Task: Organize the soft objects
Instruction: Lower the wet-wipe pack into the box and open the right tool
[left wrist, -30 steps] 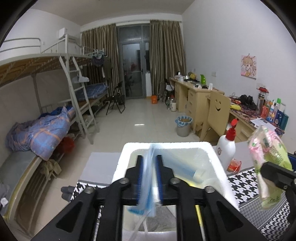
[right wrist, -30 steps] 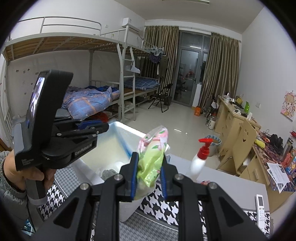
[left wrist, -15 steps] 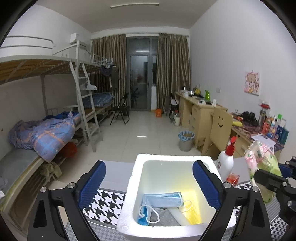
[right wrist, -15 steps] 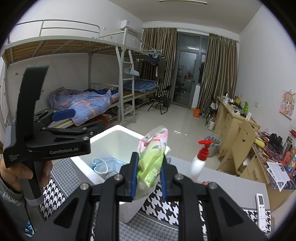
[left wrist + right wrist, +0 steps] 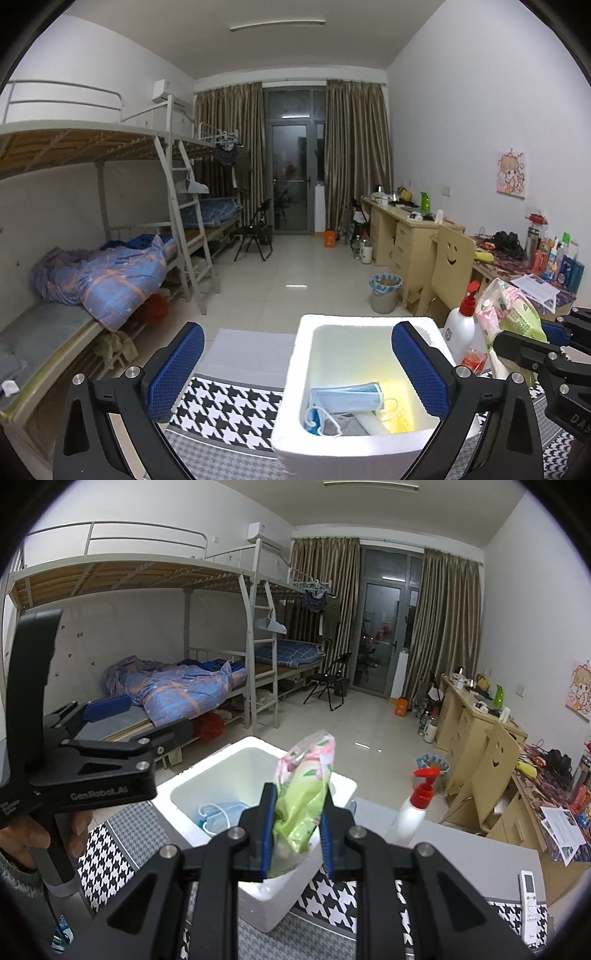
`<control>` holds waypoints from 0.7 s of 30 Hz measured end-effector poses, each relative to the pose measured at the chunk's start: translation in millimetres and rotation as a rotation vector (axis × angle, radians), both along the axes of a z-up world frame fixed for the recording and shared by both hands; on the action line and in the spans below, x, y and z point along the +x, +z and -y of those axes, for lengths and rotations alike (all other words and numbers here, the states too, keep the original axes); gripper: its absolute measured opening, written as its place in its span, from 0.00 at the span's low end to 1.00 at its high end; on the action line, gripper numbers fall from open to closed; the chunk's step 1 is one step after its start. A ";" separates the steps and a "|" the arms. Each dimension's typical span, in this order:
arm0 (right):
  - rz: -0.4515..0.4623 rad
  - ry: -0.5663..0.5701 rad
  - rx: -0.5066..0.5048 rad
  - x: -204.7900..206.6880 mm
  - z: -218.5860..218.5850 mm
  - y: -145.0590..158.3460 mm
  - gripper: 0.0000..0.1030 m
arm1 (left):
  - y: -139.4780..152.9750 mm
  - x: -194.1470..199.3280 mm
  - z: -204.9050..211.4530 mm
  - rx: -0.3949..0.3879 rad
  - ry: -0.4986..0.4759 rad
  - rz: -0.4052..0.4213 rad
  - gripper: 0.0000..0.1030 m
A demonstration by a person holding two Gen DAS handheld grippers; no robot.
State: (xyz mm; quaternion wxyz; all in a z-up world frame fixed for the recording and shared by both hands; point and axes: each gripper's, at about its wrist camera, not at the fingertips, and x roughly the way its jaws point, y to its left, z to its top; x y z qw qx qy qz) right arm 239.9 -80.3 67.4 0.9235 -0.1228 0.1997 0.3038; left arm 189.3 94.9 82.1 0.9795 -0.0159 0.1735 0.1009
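A white foam box (image 5: pixel 334 441) stands on the houndstooth cloth, also in the right wrist view (image 5: pixel 275 891). A blue face mask (image 5: pixel 345 397) lies inside it on grey cloth; it also shows in the right wrist view (image 5: pixel 218 814). My left gripper (image 5: pixel 295 363) is open wide and empty, above the box's near left side. My right gripper (image 5: pixel 297 829) is shut on a green and pink tissue pack (image 5: pixel 304 790), held above the box's near right corner. The pack also shows in the left wrist view (image 5: pixel 511 325), right of the box.
A white pump bottle with a red top (image 5: pixel 412 810) stands just right of the box. A remote control (image 5: pixel 530 904) lies at the table's right. Bunk beds (image 5: pixel 96 266) stand to the left, desks and a chair (image 5: pixel 452 260) to the right.
My left gripper opened and let the blue face mask drop into the foam box, then drew back to the left. My right gripper still holds the tissue pack near the box.
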 end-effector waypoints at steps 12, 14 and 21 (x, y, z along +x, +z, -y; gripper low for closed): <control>-0.026 0.035 0.001 7.2 -14.0 -1.0 0.24 | -2.1 -16.5 -18.4 -0.003 0.050 0.009 0.99; -0.033 0.047 -0.003 8.0 -20.3 -1.0 0.24 | -2.9 -20.2 -21.8 -0.012 0.058 0.011 0.99; -0.046 0.059 -0.009 11.5 -32.1 -4.4 0.24 | -3.1 -31.0 -32.4 -0.006 0.093 0.028 0.99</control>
